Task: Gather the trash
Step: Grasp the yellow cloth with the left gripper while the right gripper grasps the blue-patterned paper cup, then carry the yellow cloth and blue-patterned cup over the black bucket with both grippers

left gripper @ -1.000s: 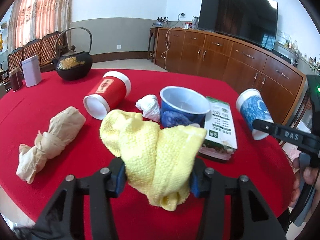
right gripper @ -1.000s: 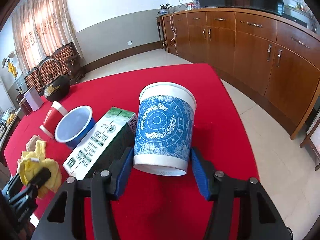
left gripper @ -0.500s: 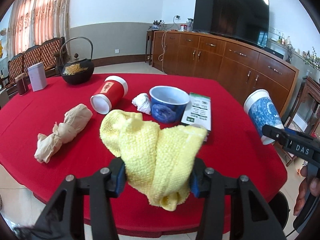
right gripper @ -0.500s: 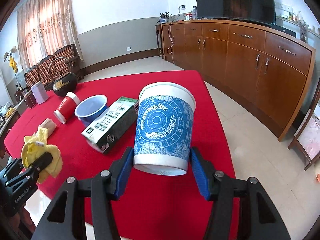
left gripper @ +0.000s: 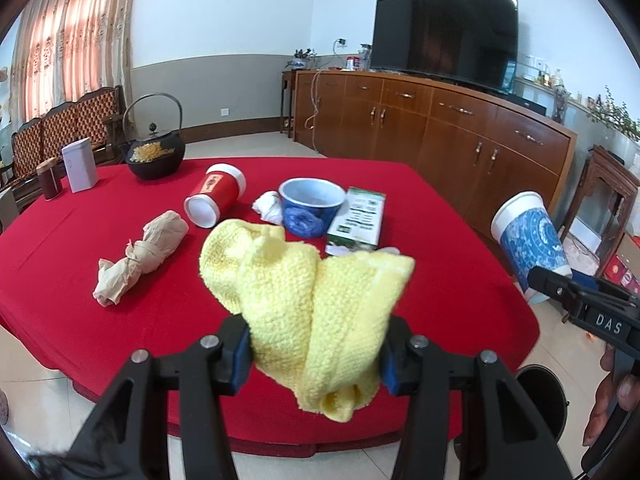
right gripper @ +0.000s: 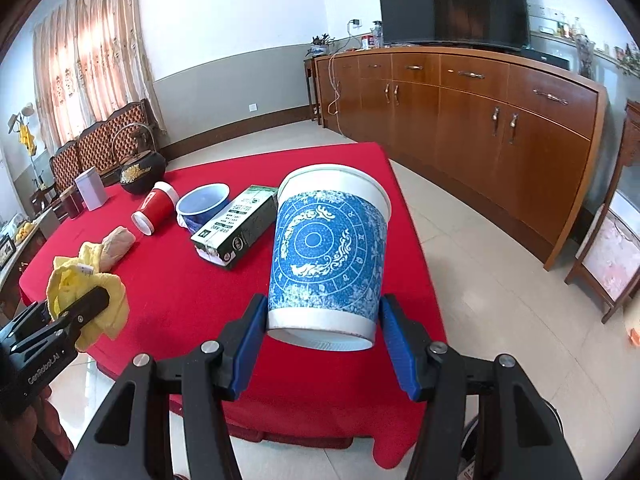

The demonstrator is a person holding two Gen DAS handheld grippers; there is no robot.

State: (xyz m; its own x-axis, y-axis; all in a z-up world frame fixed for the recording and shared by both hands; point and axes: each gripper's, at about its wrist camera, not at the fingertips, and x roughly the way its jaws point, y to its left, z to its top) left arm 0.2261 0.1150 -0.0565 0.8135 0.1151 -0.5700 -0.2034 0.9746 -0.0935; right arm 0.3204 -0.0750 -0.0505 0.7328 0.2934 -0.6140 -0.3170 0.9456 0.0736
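My left gripper [left gripper: 316, 354] is shut on a yellow knitted cloth [left gripper: 304, 296], held in the air over the near edge of the red table [left gripper: 72, 248]. My right gripper [right gripper: 322, 340] is shut on a blue-and-white paper cup [right gripper: 328, 256], held upright off the table's right side; that cup also shows in the left wrist view [left gripper: 528, 240]. On the table lie a crumpled brown paper wad [left gripper: 144, 252], a tipped red cup [left gripper: 214, 200], a white tissue ball [left gripper: 270, 208], a blue bowl-cup [left gripper: 312, 206] and a green-white carton [left gripper: 358, 218].
A black iron kettle [left gripper: 154, 152], a white tin [left gripper: 80, 164] and a dark jar [left gripper: 50, 178] stand at the table's far left. A round dark bin [left gripper: 540, 396] sits on the floor below right. A wooden sideboard [left gripper: 440, 128] with a TV lines the wall.
Both grippers have pulled back and up from the table with their loads still held. The table now looks smaller and farther, and the floor and bin have come into view.
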